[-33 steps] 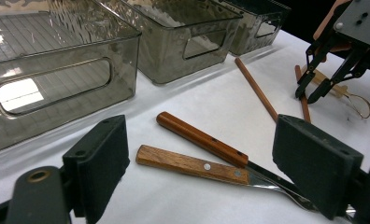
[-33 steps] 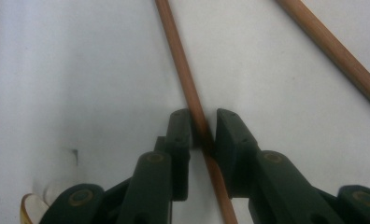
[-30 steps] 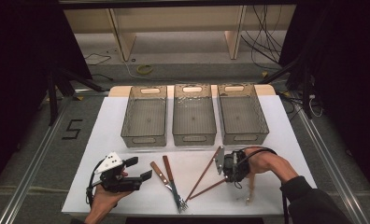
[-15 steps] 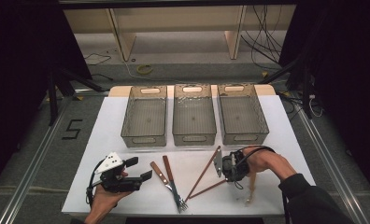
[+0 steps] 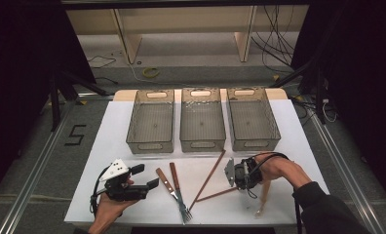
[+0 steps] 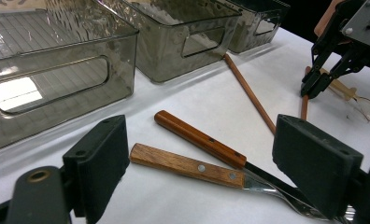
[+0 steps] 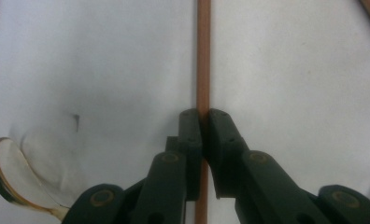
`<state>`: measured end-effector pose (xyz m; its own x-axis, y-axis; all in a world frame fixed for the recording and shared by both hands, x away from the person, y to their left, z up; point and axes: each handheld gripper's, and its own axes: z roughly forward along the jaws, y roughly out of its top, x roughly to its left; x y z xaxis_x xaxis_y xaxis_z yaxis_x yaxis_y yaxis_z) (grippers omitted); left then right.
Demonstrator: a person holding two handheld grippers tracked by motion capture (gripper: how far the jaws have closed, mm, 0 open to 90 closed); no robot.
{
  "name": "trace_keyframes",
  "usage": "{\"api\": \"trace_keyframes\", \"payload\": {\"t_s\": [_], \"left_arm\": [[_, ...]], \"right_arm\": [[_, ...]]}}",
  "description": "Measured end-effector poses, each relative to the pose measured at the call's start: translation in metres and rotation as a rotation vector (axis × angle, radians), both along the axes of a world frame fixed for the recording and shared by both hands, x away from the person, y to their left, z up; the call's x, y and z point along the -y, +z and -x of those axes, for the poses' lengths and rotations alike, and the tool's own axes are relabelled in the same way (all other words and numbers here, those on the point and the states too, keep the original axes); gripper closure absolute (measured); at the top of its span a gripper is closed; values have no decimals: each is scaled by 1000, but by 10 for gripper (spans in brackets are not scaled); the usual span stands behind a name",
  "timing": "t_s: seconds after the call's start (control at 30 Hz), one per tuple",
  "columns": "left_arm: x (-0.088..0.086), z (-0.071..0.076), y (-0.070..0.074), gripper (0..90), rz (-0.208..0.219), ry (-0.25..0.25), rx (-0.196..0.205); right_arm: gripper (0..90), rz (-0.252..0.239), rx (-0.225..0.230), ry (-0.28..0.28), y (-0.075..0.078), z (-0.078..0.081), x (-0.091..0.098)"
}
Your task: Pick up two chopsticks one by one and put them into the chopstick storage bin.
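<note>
High view shows the three smoky translucent plastic bins (image 5: 150, 122) at the far side of the white table (image 5: 298, 126) empty, so I judge the job, which looks like sorting cutlery into them, has hardly begun. All pieces lie on the near table: two wooden-handled forks (image 5: 174, 187) side by side, two thin brown wooden chopsticks (image 5: 208, 178) and a clear amber plastic spoon (image 5: 264, 195). My right gripper (image 7: 204, 116) has its jaws pinched shut around the nearer chopstick (image 7: 203, 56), which rests flat on the table, not yet lifted. My left gripper (image 6: 202, 154) is wide open, holding nothing, aimed at the fork handles. Every piece is yet to be binned.
</note>
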<state>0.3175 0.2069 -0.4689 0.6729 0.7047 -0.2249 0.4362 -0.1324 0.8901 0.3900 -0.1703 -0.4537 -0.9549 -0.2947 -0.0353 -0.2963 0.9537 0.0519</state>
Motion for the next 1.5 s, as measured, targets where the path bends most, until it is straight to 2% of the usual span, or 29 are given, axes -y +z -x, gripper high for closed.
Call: {"api": "trace_keyframes", "payload": {"t_s": [0.17,0.27,0.5,0.63,0.87,1.13,1.27,1.3,1.37,1.47,1.5], "left_arm": [[1,0,0,178,-2,-4,1],[2,-1,0,178,-3,-7,-1],[8,-2,6,178,-19,-39,22],[15,-4,10,179,-36,-68,27],[36,-12,23,172,-93,-115,33],[70,-20,37,171,-201,-226,24],[89,-21,39,184,-291,-280,13],[95,-21,38,190,-327,-298,9],[102,-20,36,205,-373,-304,14],[109,-21,34,263,-404,-318,32],[111,-22,34,289,-407,-322,24]], "right_arm": [[850,-9,27,-6,2,-1,6],[850,-38,48,-16,7,0,8],[851,-92,114,-68,20,1,6],[851,-112,136,-78,26,2,0],[851,-118,167,-73,34,4,-13],[850,-97,189,-60,39,7,-26],[851,-104,189,-58,40,9,-31],[851,-105,193,-53,40,10,-33],[851,-109,197,-55,42,11,-36],[851,-106,205,-35,46,12,-42],[851,-106,207,-31,47,14,-44]]}}
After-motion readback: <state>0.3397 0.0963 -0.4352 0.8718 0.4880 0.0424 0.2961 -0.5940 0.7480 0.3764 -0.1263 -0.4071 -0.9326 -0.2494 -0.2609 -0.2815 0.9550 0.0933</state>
